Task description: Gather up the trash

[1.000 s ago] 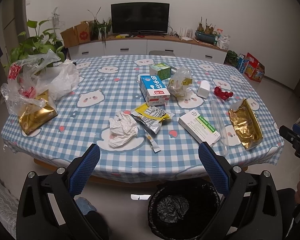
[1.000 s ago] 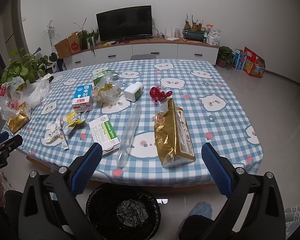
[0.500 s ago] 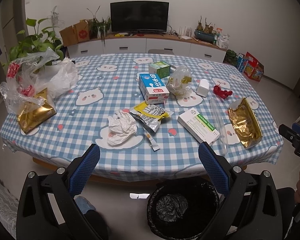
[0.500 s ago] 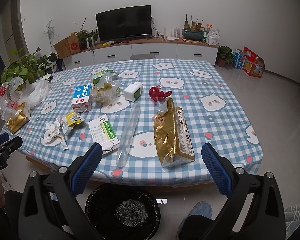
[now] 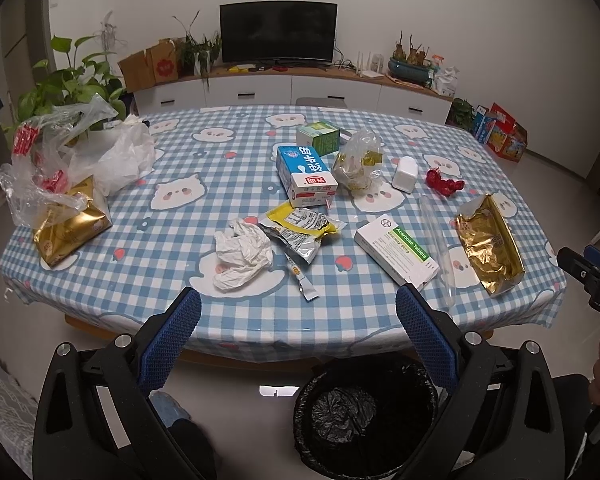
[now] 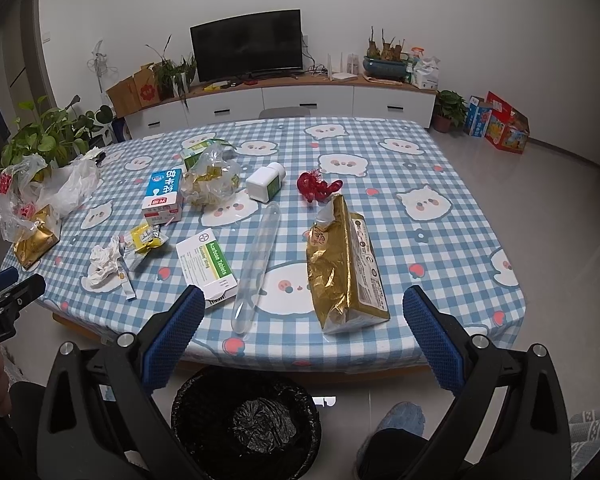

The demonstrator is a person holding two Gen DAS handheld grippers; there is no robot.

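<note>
Seen from both wrists: left gripper and right gripper, each released, pads spread wide, nothing held. Hung short of the near edge of the table, above the black-lined bin on the floor.

Trash scattered over the checked cloth: crumpled tissue, yellow wrapper just beside it, tablet box, clear tube next to the box, gold bag toward the right edge, milk carton further back. Could not be told whether the bin held anything beyond its crumpled liner.

Nearest targets judged to be the tissue for the left and the gold bag for the right. Best taken one piece per claw: lowered squarely over the bulk, closed on a raised fold rather than a flat face. Tissue and bag probably soft, apt to crush or slip; tube apt to roll if nudged. Best let go only once directly above the bin.
</note>
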